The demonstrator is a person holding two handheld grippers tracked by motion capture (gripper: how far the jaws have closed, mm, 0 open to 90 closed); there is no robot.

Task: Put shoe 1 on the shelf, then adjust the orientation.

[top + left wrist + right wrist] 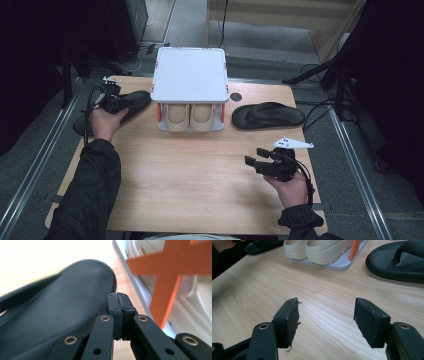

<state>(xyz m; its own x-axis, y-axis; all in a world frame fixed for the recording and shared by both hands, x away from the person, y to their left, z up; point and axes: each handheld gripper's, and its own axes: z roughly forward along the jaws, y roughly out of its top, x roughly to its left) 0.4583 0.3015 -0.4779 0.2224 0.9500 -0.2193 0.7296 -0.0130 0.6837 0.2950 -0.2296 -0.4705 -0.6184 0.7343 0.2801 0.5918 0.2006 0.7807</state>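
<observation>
- The left black flip-flop (pixel 127 103) lies at 10 o'clock on the wooden table (pixel 200 185), its heel hanging past the table's left edge, its toe just beside the white shoe rack (pixel 190 75).
- It looks light, rubbery and bendy; a pinch on the sole's rim or the strap would likely hold best, since the flat footbed may slip.
- The left gripper (pixel 120 101) sits over it with its jaws pressed together; whether they pinch the rim cannot be told.
- The rack at 12 o'clock holds 2 cream shoes (pixel 190 116) under its top shelf, with orange braces (pixel 172 272).
- A 2nd flip-flop (pixel 268 115) rests at 2 o'clock.
- The right gripper (pixel 260 161) hovers at 4 o'clock, jaws spread and empty.
- The table's centre offers open room.
</observation>
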